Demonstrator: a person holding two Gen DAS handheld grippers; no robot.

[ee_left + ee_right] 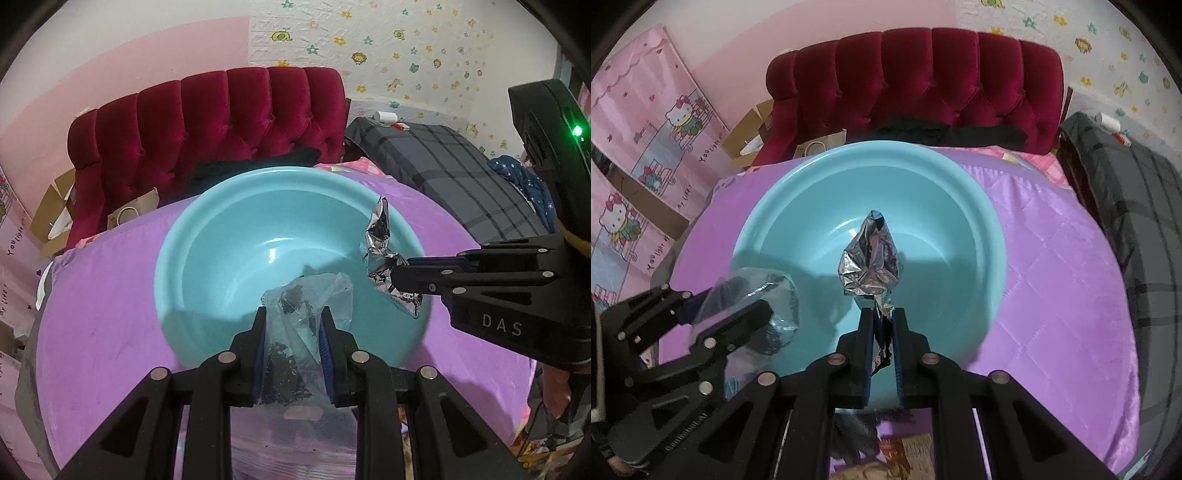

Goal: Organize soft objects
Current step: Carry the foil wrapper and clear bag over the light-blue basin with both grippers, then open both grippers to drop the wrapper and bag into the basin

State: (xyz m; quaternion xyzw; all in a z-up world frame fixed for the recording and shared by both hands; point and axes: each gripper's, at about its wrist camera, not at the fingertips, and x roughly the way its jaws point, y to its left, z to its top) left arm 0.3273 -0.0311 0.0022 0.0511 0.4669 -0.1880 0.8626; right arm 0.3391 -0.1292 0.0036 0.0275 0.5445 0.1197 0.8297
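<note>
Dim, pink-tinted, fisheye-warped, soft-edged.

Turquoise basin (207, 236) on a lilac quilted cover (1052, 280). Crumpled silver foil (870, 264); clear plastic bag (295, 332) with dark specks. Black grippers, blue pads (327, 354). Crimson tufted headboard (923, 81); grey checked blanket (461, 173); pink wall and white star-and-flower wallpaper (424, 40).
</note>
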